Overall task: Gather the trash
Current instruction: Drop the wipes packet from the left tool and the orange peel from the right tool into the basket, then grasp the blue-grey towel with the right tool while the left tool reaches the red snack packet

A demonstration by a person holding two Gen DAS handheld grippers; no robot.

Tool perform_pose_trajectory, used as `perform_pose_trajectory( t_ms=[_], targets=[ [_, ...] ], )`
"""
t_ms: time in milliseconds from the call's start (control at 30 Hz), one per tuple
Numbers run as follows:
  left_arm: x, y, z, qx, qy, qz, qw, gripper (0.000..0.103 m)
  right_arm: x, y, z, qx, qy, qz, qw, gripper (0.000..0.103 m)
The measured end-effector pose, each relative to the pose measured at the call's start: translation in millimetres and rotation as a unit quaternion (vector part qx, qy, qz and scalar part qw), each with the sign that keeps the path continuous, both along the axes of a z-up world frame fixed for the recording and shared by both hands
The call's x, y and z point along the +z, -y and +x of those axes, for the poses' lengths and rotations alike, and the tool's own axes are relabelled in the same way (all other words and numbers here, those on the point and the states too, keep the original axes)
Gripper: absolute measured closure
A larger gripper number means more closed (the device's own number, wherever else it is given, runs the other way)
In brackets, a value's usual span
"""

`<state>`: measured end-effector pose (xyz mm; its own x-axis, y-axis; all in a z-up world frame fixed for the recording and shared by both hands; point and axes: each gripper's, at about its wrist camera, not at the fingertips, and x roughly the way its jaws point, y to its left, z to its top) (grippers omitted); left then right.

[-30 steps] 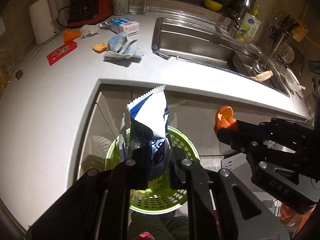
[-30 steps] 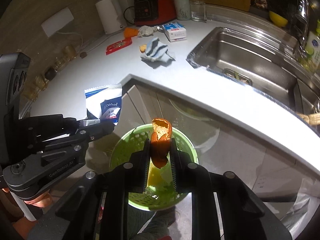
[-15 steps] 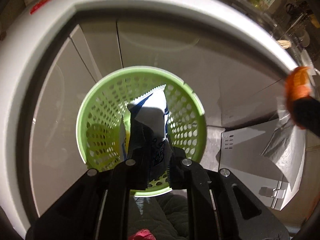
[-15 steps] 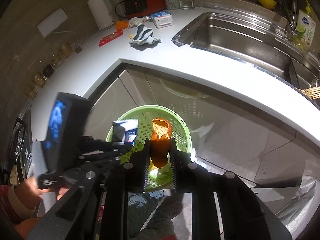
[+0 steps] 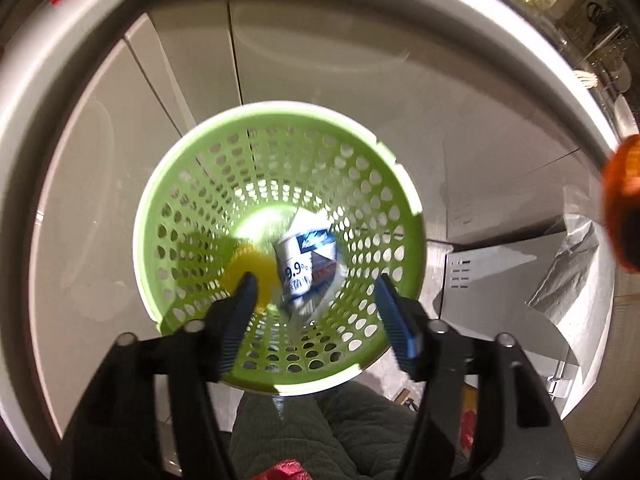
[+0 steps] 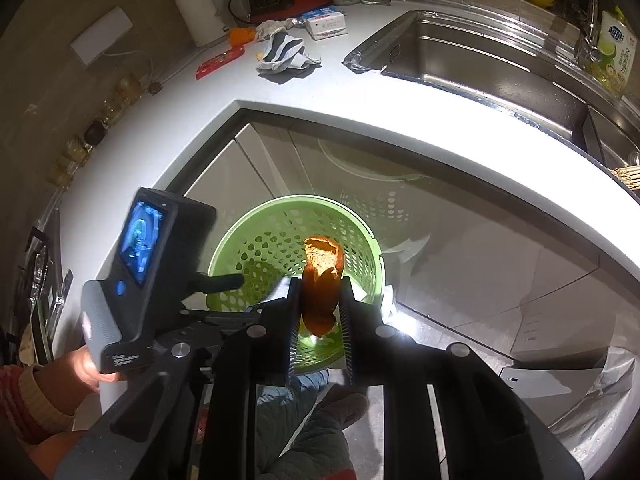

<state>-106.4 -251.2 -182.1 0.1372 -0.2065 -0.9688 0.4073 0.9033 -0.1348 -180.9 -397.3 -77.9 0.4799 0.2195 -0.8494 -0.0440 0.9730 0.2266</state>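
Note:
A green perforated basket (image 5: 280, 109) stands on the floor below the counter. My left gripper (image 5: 315, 280) hovers right above it, jaws opening and nothing between the pads. A blue and white wrapper (image 5: 306, 264) lies loose inside the basket beside a yellow scrap (image 5: 252, 265). My right gripper (image 6: 320, 286) is shut on an orange peel (image 6: 322, 276), held over the basket (image 6: 248, 236). In the left wrist view the peel (image 5: 622, 200) shows blurred at the right edge. One of the left gripper's fingers (image 6: 224, 282) reaches over the basket rim.
A white counter (image 6: 400, 128) curves above the basket, with a steel sink (image 6: 480, 60) on its right. A crumpled striped wrapper (image 6: 286, 52), a red packet (image 6: 220, 62) and a small box (image 6: 324, 22) lie on it. The person's legs (image 5: 320, 432) are under the grippers.
My left gripper sank from counter height to just above the basket, then opened, and the blue and white wrapper dropped in. My right gripper moved over the basket with the peel.

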Motion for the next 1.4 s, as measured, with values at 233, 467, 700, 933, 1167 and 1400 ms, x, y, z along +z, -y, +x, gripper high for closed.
perform_pose_trajectory(
  t_ms=[233, 467, 700, 933, 1167, 1400],
  targets=[
    [44.6, -14.3, -6.8, 0.007, 0.056, 0.015, 0.9983, 0.032, -0.2, -4.3, 10.6, 0.011, 0.006, 0.005, 1.0, 0.084],
    [91.7, -50.9, -10.1, 0.058, 0.111, 0.019, 0.992, 0.022, -14.6, -23.3, 26.8, 0.043, 0.001, 0.013, 0.999, 0.083],
    [104.9, -70.6, -6.6, 0.083, 0.126, 0.033, 0.988, 0.021, -60.7, -54.2, 41.3, 0.079, -0.044, 0.004, 0.996, 0.075],
    [105.5, -84.5, -5.4, 0.087, 0.127, 0.042, 0.9872, 0.021, -83.5, -70.6, 46.8, 0.081, -0.072, -0.014, 0.994, 0.002],
    [109.1, -82.6, -1.0, 0.086, 0.13, 0.038, 0.9871, 0.021, -64.7, -53.9, 49.5, 0.05, -0.061, -0.006, 0.997, 0.003],
    [122.1, -85.2, 17.5, 0.083, 0.148, 0.033, 0.9849, 0.015, -38.6, -40.4, 61.2, 0.015, -0.044, 0.005, 0.999, 0.002]
  ],
)
